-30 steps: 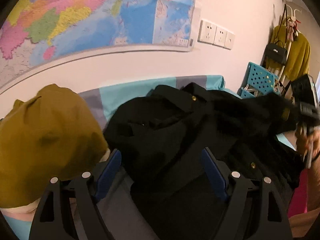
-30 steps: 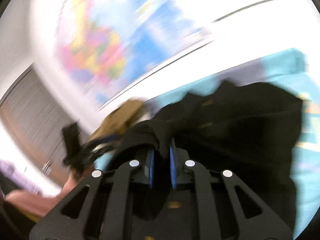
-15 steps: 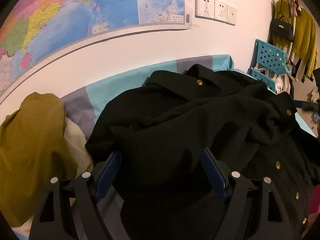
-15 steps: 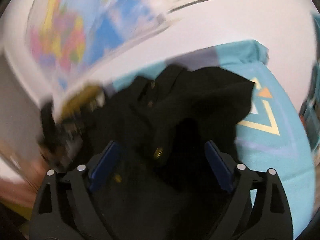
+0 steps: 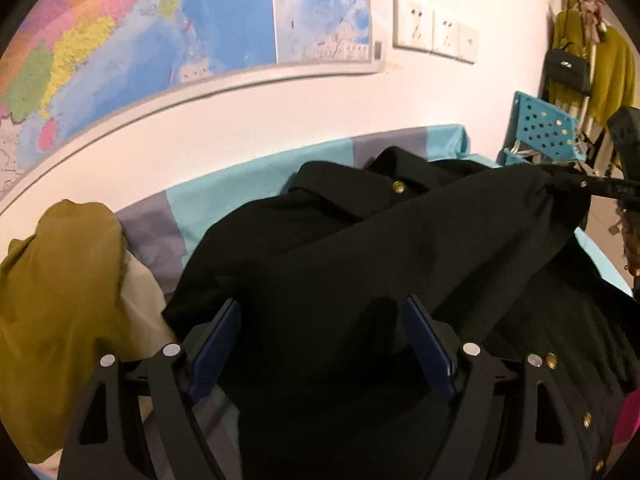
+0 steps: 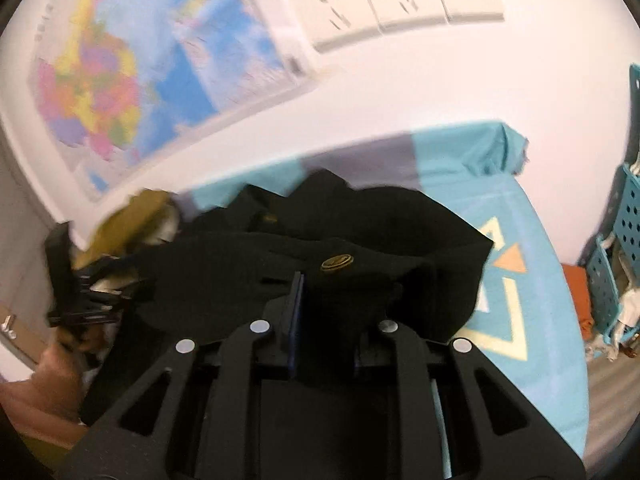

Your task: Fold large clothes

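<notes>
A large black garment with gold buttons (image 5: 360, 248) lies crumpled on a teal and grey bed cover (image 5: 224, 204). My left gripper (image 5: 322, 336) is open, its blue pads on either side of a fold of the black cloth, low over it. My right gripper (image 6: 326, 300) is shut on a bunch of the black garment (image 6: 360, 240) near a gold button and holds it lifted. In the left wrist view the right gripper (image 5: 592, 184) shows at the far right, pulling a corner of the cloth up and taut.
A mustard garment (image 5: 60, 280) over pale cloth lies at the bed's left. A wall map (image 5: 160, 28) and sockets (image 5: 432, 28) are behind. Blue perforated crates (image 5: 548, 128) and hanging clothes with a black bag (image 5: 568, 64) stand at the right.
My right gripper was shut on the cloth, opened half a second ago, and is now shut on it again, lifting a corner to the right. My left gripper stays open over the garment.
</notes>
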`<move>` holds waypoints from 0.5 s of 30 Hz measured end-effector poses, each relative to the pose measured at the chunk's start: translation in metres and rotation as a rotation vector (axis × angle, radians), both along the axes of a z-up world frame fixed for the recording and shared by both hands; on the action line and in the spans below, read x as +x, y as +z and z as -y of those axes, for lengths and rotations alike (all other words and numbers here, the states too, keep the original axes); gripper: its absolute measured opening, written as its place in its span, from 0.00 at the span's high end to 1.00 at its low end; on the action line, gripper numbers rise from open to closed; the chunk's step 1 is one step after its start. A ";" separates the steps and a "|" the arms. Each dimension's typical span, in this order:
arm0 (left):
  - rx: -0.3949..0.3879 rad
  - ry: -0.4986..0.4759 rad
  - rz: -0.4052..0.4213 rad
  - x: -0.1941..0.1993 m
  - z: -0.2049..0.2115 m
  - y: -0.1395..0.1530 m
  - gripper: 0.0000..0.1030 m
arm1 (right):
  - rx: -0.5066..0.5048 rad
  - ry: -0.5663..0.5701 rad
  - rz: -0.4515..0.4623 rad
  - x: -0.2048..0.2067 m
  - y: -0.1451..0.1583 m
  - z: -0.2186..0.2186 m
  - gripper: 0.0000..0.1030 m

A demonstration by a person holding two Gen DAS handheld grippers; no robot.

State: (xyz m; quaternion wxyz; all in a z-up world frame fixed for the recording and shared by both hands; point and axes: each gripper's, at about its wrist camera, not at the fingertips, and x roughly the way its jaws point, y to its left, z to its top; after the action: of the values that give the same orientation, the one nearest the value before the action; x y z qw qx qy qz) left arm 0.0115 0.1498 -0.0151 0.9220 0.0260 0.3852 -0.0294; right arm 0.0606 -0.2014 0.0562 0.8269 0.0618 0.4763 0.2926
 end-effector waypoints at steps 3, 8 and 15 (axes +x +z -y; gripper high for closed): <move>0.018 0.023 -0.047 0.012 0.003 -0.015 0.23 | -0.059 -0.029 -0.103 0.016 -0.040 -0.003 0.66; 0.012 0.039 -0.067 0.014 -0.001 -0.022 0.23 | -0.033 -0.069 -0.064 0.005 -0.033 0.010 0.44; 0.006 0.054 -0.039 0.000 -0.004 -0.013 0.23 | -0.022 -0.017 0.120 -0.033 0.018 0.014 0.42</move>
State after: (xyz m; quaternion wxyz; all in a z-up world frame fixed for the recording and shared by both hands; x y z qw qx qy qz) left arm 0.0117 0.1534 -0.0286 0.9148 0.0177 0.4035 -0.0037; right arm 0.0278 -0.2159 0.0744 0.8571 0.0391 0.4285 0.2834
